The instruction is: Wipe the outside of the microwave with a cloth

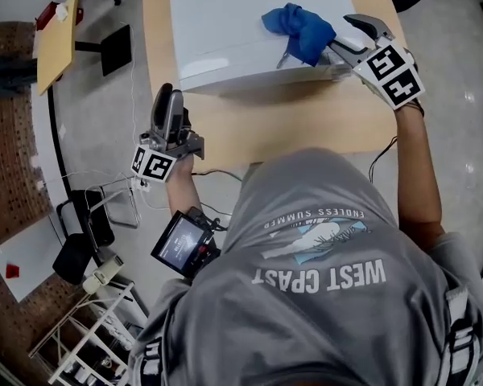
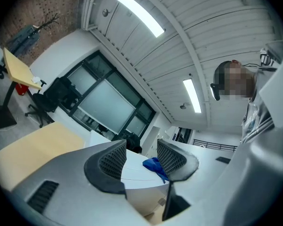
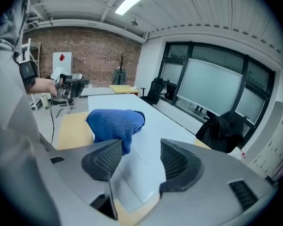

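The blue cloth (image 1: 299, 29) lies atop the microwave (image 1: 225, 22). Just beside it, the right tool (image 3: 140, 149) gapes empty. The left tool (image 2: 140, 152), off the microwave's front corner, is likewise open.

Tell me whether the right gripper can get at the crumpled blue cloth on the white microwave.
Probably yes: the right gripper stands open right beside the crumpled blue cloth, which lies on the white microwave, with nothing between them.

Blue cloth (image 1: 302, 30) bunched atop wht microwave (image 1: 217, 30).
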The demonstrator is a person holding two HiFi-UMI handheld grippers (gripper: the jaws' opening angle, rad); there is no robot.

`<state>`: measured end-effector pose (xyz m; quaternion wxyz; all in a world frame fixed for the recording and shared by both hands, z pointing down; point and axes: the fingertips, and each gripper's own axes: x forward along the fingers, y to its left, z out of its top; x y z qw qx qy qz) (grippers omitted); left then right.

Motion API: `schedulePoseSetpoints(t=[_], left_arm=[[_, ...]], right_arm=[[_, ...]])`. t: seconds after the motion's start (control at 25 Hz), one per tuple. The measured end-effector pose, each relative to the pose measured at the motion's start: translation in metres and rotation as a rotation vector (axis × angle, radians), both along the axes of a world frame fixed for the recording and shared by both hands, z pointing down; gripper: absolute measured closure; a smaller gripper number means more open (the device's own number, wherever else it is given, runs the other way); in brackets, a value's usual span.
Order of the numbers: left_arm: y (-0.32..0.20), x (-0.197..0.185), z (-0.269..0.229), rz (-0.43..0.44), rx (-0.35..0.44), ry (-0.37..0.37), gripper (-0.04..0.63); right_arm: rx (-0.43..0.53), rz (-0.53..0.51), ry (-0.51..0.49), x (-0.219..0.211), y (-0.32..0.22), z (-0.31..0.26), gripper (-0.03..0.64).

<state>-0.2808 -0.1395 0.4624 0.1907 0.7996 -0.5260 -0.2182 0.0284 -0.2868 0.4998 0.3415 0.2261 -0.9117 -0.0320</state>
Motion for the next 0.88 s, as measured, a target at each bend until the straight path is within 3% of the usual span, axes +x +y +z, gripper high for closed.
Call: schedulePoseSetpoints(t=[0.16, 0.2, 0.36, 0.52, 0.64, 0.88], left_arm=[[0.001, -0.004, 0.001, -0.026, -0.009, -0.007, 0.379], [0.000, -0.005, 0.001, -0.028, -0.010, -0.009, 0.379], [-0.003, -0.003, 0.000, -0.032, -0.008, -0.019, 0.379], [0.000, 0.006, -0.013, -0.047, -0.004, -0.022, 0.379], [0.003, 0.010, -0.016, -0.058, -0.004, -0.024, 0.379], [0.012, 0.024, -0.018, -0.060, 0.005, -0.019, 0.379]], right_arm=[[-0.131, -0.133, -0.273, -0.036, 0.014, -0.028, 0.367], [-0.155, -0.165, -0.295, -0.049, 0.016, -0.026, 0.355], [-0.140, -0.272, -0.196, -0.101, 0.024, 0.008, 0.331], [-0.089, -0.314, -0.131, -0.122, 0.028, 0.023, 0.336], [-0.070, -0.342, -0.110, -0.121, 0.035, 0.021, 0.496], [-0.038, -0.276, -0.074, -0.094, 0.029, 0.019, 0.537]])
